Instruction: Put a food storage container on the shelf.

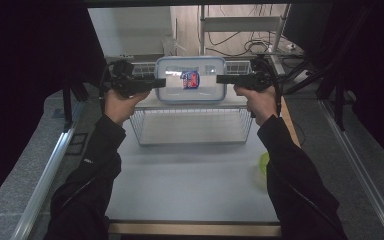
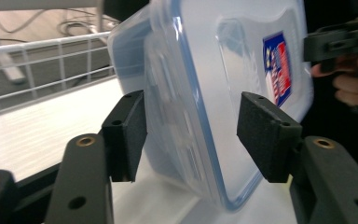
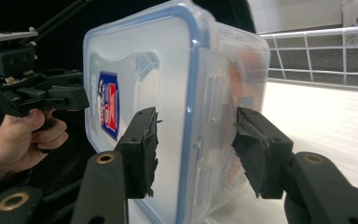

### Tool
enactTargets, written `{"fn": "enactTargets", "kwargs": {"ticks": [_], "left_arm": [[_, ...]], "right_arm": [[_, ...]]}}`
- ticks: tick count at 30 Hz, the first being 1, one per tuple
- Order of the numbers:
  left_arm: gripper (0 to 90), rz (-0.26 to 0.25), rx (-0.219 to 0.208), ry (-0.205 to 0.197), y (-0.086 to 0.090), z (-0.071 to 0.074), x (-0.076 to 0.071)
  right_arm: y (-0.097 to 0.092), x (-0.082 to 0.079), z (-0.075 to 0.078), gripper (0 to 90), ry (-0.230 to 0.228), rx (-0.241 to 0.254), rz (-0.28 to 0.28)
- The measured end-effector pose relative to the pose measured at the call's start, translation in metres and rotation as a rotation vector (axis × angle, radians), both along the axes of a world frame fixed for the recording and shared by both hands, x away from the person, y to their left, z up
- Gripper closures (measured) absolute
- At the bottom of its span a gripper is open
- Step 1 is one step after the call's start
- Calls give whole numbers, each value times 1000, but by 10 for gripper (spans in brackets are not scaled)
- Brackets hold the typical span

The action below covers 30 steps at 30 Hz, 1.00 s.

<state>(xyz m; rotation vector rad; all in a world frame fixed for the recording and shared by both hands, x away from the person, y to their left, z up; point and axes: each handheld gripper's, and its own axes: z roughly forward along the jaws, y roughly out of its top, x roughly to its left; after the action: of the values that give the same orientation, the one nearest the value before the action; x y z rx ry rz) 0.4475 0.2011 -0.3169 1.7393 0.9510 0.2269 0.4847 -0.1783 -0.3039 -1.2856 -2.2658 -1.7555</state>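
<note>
Up at the top middle of the high view, the box (image 1: 190,80) stands on its edge on the basket (image 1: 192,132), with the left gripper (image 1: 161,81) and right gripper (image 1: 221,79) half open around its ends, not pressing, so both should squeeze together before lifting.

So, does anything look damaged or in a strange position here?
Yes. The clear container stands on its edge on the shelf, lid facing the camera, not flat. The right tool has frayed, torn padding on its fingers.
</note>
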Motion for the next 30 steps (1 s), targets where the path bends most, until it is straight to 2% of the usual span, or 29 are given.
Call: {"fn": "enactTargets", "kwargs": {"ticks": [1, 3, 5, 9, 12, 13, 14, 15, 16, 18, 19, 20, 21, 22, 23, 24, 25, 26, 27, 28, 29, 30], "left_arm": [[435, -7, 5, 3, -1, -1, 1], [424, 8, 44, 7, -5, -2, 1], [423, 14, 54, 9, -6, -4, 1], [411, 10, 35, 16, -5, -5, 2], [399, 6, 32, 11, -7, -6, 1], [370, 9, 18, 3, -7, -5, 1], [360, 9, 18, 3, -7, -5, 1], [354, 21, -4, -9, -6, -4, 1], [338, 21, -4, -9, -6, -4, 1], [325, 37, 30, -33, -7, -3, -2], [326, 45, 23, -52, -6, -2, -6], [328, 45, 23, -52, -6, -2, -6], [350, 47, 10, -75, -2, -1, -15], [390, 47, 10, -75, -2, -1, -15], [434, 46, 9, -108, 1, -1, -26], [475, 46, 9, -108, 1, -1, -26], [555, 36, 18, -120, 2, -5, -37], [612, 36, 18, -120, 2, -5, -37], [686, 21, 36, -121, -1, -12, -45], [732, 21, 36, -121, -1, -12, -45], [732, 5, 43, -112, -4, -18, -48], [809, -3, 58, -103, -8, -22, -48]], "right_arm": [[1, 0, 0, 482, -4, -5, -2], [2, 0, -1, 457, 7, -14, -6], [2, 1, -3, 434, 15, -11, -17], [0, 6, -6, 435, 26, 20, -22], [0, 7, -6, 431, 16, 18, -37], [2, 6, -3, 445, -21, -23, -66], [2, 6, -3, 445, -21, -23, -66], [4, 6, -2, 460, -48, -71, -77], [4, 6, -2, 460, -48, -71, -77], [5, 4, -2, 462, -63, -80, -85], [6, 0, 0, 479, -98, -107, -94], [6, 0, 0, 479, -98, -107, -94], [3, -7, 3, 514, -141, -131, -105], [1, -11, 4, 551, -156, -138, -104], [-1, -16, 6, 601, -176, -148, -103], [-1, -16, 6, 601, -176, -148, -103], [-5, -29, 8, 724, -216, -164, -95], [-5, -29, 8, 724, -216, -164, -95], [-4, -42, 5, 824, -243, -182, -71], [-3, -45, 3, 854, -249, -194, -60], [-3, -45, 3, 854, -249, -194, -60], [5, -51, -8, 885, -246, -246, -13]]}}
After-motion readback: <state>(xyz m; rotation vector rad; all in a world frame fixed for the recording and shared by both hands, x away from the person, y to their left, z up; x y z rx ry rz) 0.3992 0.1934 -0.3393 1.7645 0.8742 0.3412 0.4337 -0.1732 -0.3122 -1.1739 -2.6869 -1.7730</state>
